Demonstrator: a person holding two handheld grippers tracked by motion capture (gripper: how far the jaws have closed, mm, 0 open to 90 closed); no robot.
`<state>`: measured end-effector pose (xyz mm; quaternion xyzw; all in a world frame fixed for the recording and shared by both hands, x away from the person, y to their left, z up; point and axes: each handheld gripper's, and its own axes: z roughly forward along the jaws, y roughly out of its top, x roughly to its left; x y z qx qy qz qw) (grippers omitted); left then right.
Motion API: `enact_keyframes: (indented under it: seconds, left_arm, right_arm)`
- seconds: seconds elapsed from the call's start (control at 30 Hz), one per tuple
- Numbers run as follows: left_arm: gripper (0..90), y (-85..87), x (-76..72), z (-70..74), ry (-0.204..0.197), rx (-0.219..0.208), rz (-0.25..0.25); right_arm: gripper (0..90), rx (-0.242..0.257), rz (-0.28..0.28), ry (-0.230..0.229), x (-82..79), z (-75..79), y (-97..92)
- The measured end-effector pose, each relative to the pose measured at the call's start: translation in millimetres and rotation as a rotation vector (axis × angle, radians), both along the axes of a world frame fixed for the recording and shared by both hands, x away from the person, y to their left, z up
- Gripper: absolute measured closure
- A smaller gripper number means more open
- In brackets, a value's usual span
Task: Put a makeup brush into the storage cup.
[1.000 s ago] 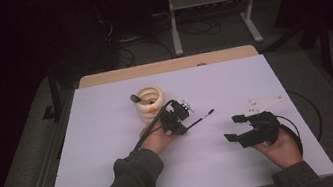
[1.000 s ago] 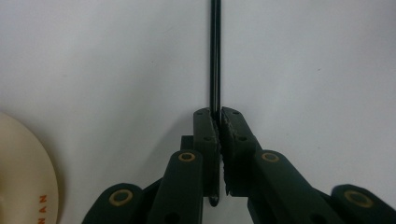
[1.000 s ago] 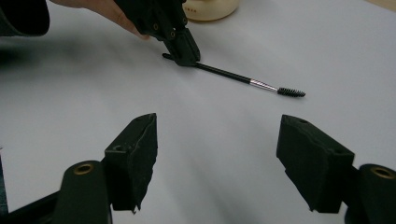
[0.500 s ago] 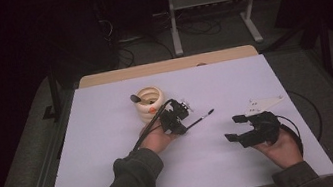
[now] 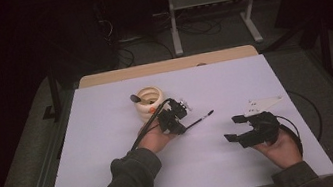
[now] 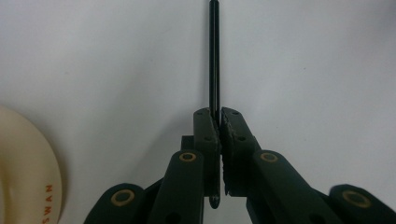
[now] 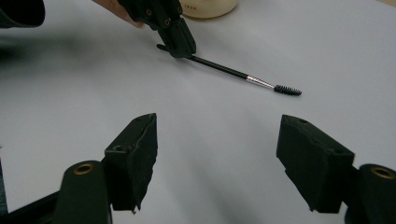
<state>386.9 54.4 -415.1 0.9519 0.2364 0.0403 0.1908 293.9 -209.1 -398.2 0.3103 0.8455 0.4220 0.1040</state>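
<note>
A thin black brush with a silver ferrule and a small bristle tip lies low over the white table. My left gripper is shut on its handle, which runs straight out between the pinched jaws. The same grip appears at the top of the right gripper view, where the left gripper clamps the brush's near end. A cream holder with a dark-tipped tool in it stands just behind the left hand. My right gripper rests to the right, open, with nothing between its fingers.
A white table top spans the work area, with a wooden strip along its far edge. A grey three-cornered plate sits atop the right gripper. Cables trail from both grippers. Metal stand legs are on the dark floor beyond.
</note>
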Motion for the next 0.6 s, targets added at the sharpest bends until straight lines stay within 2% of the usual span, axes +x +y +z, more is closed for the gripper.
enact_keyframes:
  seconds: [0.33, 0.4, 0.43, 0.47, 0.6]
  left_arm:
    - [84.7, -1.4, 5.0, -5.4, 0.045, 0.0, 0.008]
    - [81.1, -2.4, 6.9, -4.9, 0.076, 0.002, 0.013]
    - [79.4, -3.5, 7.2, -4.8, 0.079, 0.008, 0.013]
    - [79.7, -6.4, 6.3, -4.3, 0.068, 0.031, 0.005]
    - [85.4, -14.2, 5.4, -2.9, 0.043, 0.097, -0.018]
  right_arm:
    - [28.1, 0.0, 0.003, 0.003, 0.7, -0.6, -0.7]
    - [28.0, 0.001, 0.003, 0.005, 0.8, -0.9, -0.2]
    - [28.0, 0.001, 0.003, 0.008, 1.1, -1.3, 0.1]
    - [28.0, -0.001, 0.003, 0.006, 1.5, -1.6, 0.1]
    - [27.9, -0.004, 0.006, 0.009, 2.1, -2.4, 1.0]
